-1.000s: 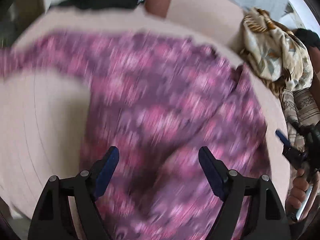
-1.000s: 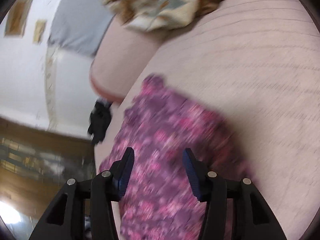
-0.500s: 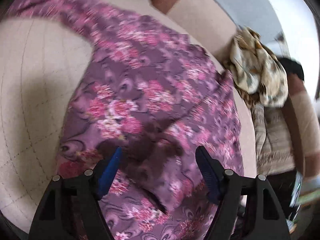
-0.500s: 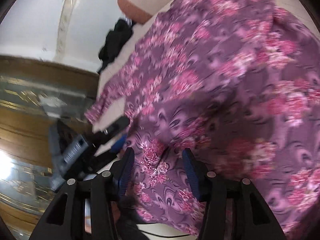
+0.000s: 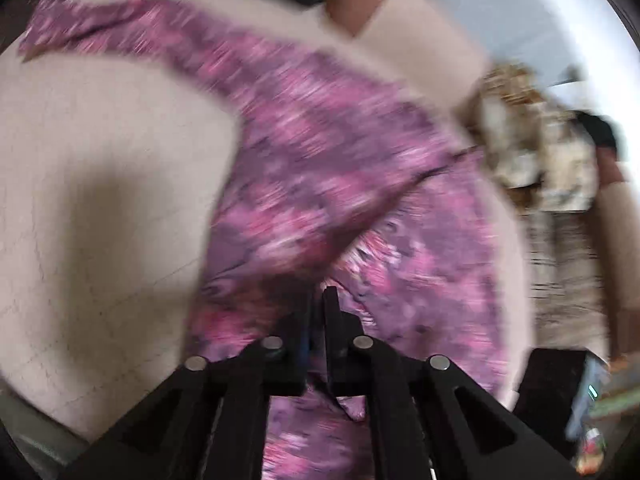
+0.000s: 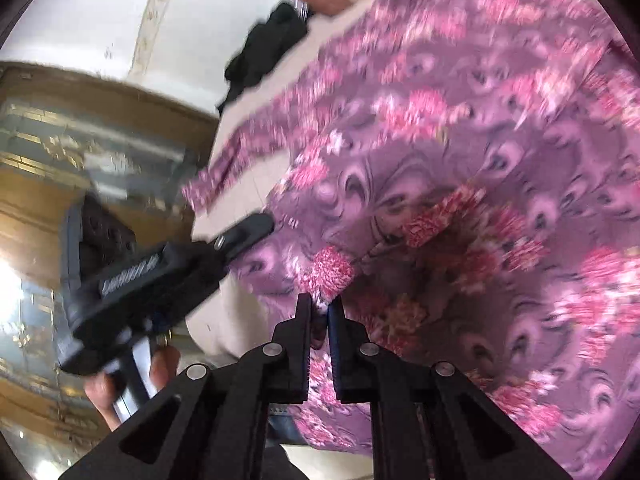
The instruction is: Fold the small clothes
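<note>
While both tongs close down along the near hem, purple floral garment (image 5: pixel 320 184) spread across most of the beige cushioned surface (image 5: pixel 100 200), one sleeve trailing to the upper left of the left wrist frame. Left tongs (image 5: pixel 318 300) at lower centre, jaws closing to a narrow slit with a pinch of the floral cloth between them, cloth bunching up just ahead of the tips. Right tongs (image 6: pixel 319 308) likewise at lower centre of the right wrist frame, jaws closing and almost together, a fold of the same fabric caught between the pads. Left tongs also visible at middle left of the right wrist frame, gripped by a hand (image 6: pixel 132 376), tips touching the garment edge near the other pair. Probably two grips side by side on one edge so as to lift and carry it over evenly for a fold; judged an early step, garment not yet folded.

Surface soft, pale, faintly quilted, more like a sofa or bed than a bench. Heap of cream and brown patterned cloth (image 5: pixel 536 152) at upper right, near the garment. Dark bundle (image 6: pixel 260 60) at the cushion's far edge, upper centre. White wall (image 6: pixel 100 12) and glossy brown floor (image 6: pixel 32 200) to the left. Much blur throughout.
</note>
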The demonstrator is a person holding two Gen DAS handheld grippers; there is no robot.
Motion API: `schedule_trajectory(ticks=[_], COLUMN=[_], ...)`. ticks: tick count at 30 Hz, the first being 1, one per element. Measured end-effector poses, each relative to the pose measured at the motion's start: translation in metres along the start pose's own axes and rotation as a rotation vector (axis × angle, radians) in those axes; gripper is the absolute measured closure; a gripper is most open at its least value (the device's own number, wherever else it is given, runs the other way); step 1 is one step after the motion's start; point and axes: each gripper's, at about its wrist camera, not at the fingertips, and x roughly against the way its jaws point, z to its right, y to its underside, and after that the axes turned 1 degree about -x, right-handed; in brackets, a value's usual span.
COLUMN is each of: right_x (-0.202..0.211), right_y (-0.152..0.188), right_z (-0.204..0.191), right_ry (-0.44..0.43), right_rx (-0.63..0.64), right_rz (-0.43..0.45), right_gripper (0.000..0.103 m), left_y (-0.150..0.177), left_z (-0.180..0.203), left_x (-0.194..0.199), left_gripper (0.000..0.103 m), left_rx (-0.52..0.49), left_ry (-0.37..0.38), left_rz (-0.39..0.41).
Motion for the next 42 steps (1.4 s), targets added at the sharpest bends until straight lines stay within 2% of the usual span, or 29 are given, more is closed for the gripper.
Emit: schedule_trajectory(ticks=[1, 2, 3, 4, 6, 7, 8, 10, 12, 13, 14, 16, 18, 20, 22, 24, 25, 27, 29, 31, 33, 34, 36, 40, 42], right_x=[-0.008, -0.015, -0.017, -0.014, 0.002, 0.011, 0.025, 0.043, 0.060, 0.065, 0.070, 0.073, 0.066, 0.061, 0.051, 0.041, 0.034, 0.018, -0.007, -0.037, -0.072, -0.095, -0.131, -0.228, -0.268], right_y=[0.003, 0.006, 0.009, 0.008, 0.005, 0.004, 0.001, -0.004, -0.010, -0.019, -0.021, -0.029, -0.045, -0.059, -0.076, -0.091, -0.100, -0.115, -0.132, -0.145, -0.154, -0.157, -0.161, -0.171, -0.177], right_z=[0.006, 0.016, 0.025, 0.029, 0.028, 0.025, 0.020, 0.010, -0.002, -0.011, -0.019, -0.040, -0.062, -0.083, -0.101, -0.122, -0.133, -0.155, -0.174, -0.192, -0.213, -0.227, -0.248, -0.294, -0.313], right_ry=[0.039, 0.083, 0.051, 0.019, -0.018, -0.010, 0.004, 0.011, 0.026, 0.042, 0.060, 0.107, 0.131, 0.153, 0.152, 0.132, 0.123, 0.098, 0.084, 0.079, 0.090, 0.107, 0.125, 0.146, 0.147], right_rx=[0.006, -0.004, -0.037, -0.062, -0.055, -0.033, -0.003, 0.040, 0.086, 0.103, 0.124, 0.187, 0.232, 0.294, 0.345, 0.413, 0.444, 0.497, 0.522, 0.545, 0.603, 0.659, 0.740, 0.867, 0.898], right_rz=[-0.014, -0.027, -0.032, -0.030, 0.001, 0.026, 0.063, 0.120, 0.171, 0.194, 0.214, 0.238, 0.238, 0.228, 0.186, 0.132, 0.108, 0.045, -0.028, -0.090, -0.154, -0.182, -0.216, -0.277, -0.287], right_gripper=[0.090, 0.090, 0.090, 0.085, 0.067, 0.047, 0.035, 0.033, 0.030, 0.026, 0.025, 0.025, 0.025, 0.021, 0.018, 0.018, 0.018, 0.018, 0.018, 0.018, 0.018, 0.018, 0.018, 0.018, 0.018], left_y=[0.002, 0.003, 0.003, 0.003, 0.000, -0.003, -0.007, -0.010, -0.015, -0.017, -0.019, -0.027, -0.034, -0.041, -0.051, -0.063, -0.072, -0.083, -0.094, -0.099, -0.096, -0.092, -0.091, -0.084, -0.077], left_z=[-0.001, 0.000, 0.001, 0.001, 0.000, 0.000, 0.001, -0.001, -0.012, -0.021, -0.027, -0.043, -0.057, -0.080, -0.103, -0.123, -0.140, -0.164, -0.182, -0.198, -0.216, -0.229, -0.246, -0.260, -0.268], left_x=[-0.015, -0.018, -0.014, -0.007, 0.007, 0.015, 0.020, 0.032, 0.047, 0.058, 0.065, 0.083, 0.101, 0.121, 0.137, 0.148, 0.155, 0.165, 0.173, 0.172, 0.165, 0.161, 0.162, 0.171, 0.170], left_gripper=[0.093, 0.091, 0.086, 0.080, 0.052, 0.047, 0.045, 0.044, 0.039, 0.036, 0.032, 0.030, 0.029, 0.028, 0.027, 0.027, 0.027, 0.027, 0.027, 0.027, 0.027, 0.027, 0.027, 0.027, 0.027], left_rx=[-0.009, -0.019, -0.019, -0.015, 0.001, 0.016, 0.020, 0.030, 0.067, 0.100, 0.122, 0.176, 0.219, 0.311, 0.414, 0.506, 0.592, 0.698, 0.739, 0.730, 0.753, 0.798, 0.835, 0.895, 0.960], left_ry=[-0.046, -0.052, -0.047, -0.034, 0.007, 0.011, 0.003, -0.013, -0.018, -0.021, -0.033, -0.063, -0.072, -0.059, -0.050, -0.085, -0.083, -0.035, -0.048, -0.072, -0.072, -0.053, -0.013, -0.109, -0.118], left_rz=[-0.064, -0.072, -0.050, -0.030, 0.028, 0.069, 0.096, 0.150, 0.193, 0.232, 0.256, 0.296, 0.317, 0.346, 0.361, 0.364, 0.370, 0.401, 0.444, 0.482, 0.462, 0.435, 0.433, 0.493, 0.509])
